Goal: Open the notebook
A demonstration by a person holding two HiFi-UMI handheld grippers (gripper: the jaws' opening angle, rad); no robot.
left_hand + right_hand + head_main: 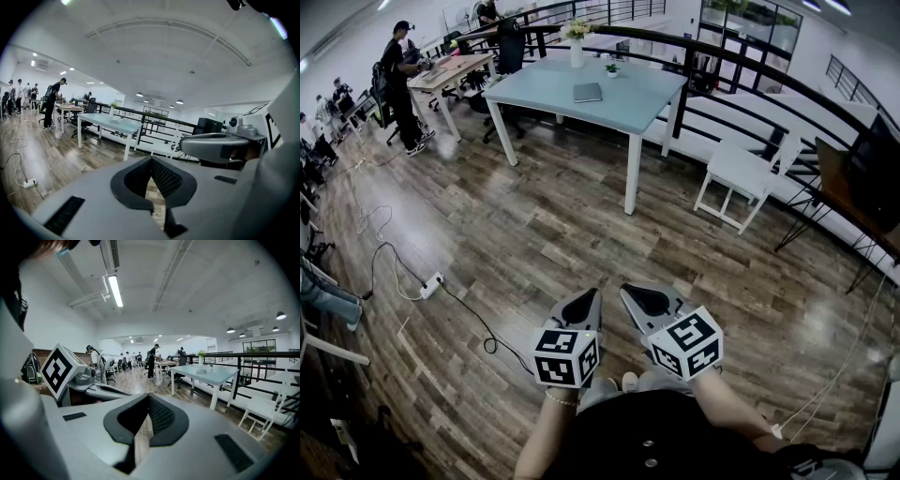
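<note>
Head view steeply down; gripper views level toward shared distant table (628, 94)

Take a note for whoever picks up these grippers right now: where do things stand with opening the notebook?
Left gripper: shut, empty, held low in front of the body.
Right gripper: shut, empty, right beside it.
The flat grey notebook lies closed on the pale blue, white-legged table, across the wooden floor and out of reach.
Done: nothing yet.
Left: walk to the table, open the jaws, probably steady the notebook with one gripper and lift the cover with the other.
</note>
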